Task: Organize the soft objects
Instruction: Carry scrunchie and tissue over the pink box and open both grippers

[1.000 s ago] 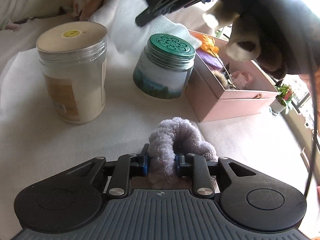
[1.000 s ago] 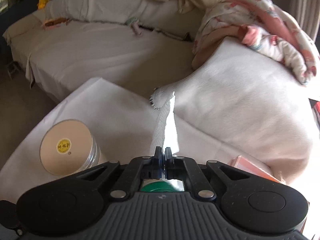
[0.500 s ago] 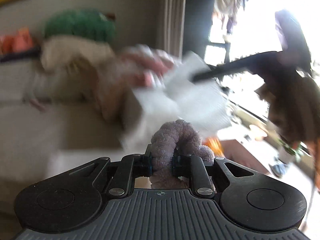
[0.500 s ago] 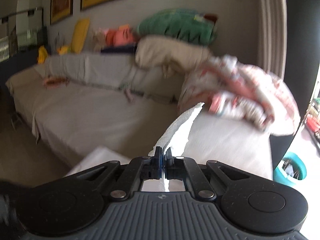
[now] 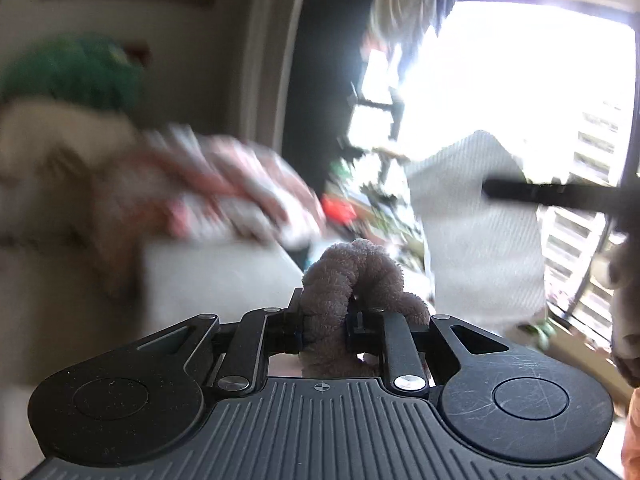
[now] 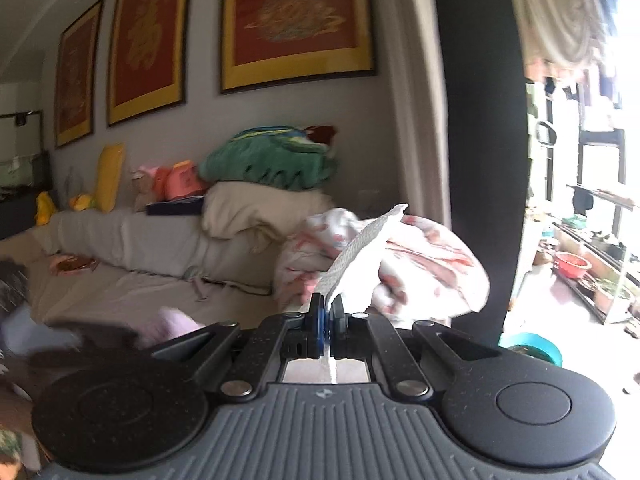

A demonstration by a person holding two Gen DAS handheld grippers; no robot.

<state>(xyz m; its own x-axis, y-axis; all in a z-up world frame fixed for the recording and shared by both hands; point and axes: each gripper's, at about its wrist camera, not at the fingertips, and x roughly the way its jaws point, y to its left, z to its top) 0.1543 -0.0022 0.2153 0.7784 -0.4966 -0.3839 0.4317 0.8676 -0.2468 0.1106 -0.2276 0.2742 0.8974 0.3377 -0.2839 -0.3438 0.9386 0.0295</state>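
Sofa and framed prints fill both views now; table and jars have dropped from sight. Beside the sofa's floral bedding, my left gripper clamps the purple scrunchie, my right gripper pinches the white tissue. Both soft pieces lifted, placing comes next, I judge.

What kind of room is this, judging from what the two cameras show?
Probably a living room in a home. A long covered sofa stands against the wall, piled with folded blankets, three framed red-and-gold pictures hang above it, and laundry hangs by the bright window.
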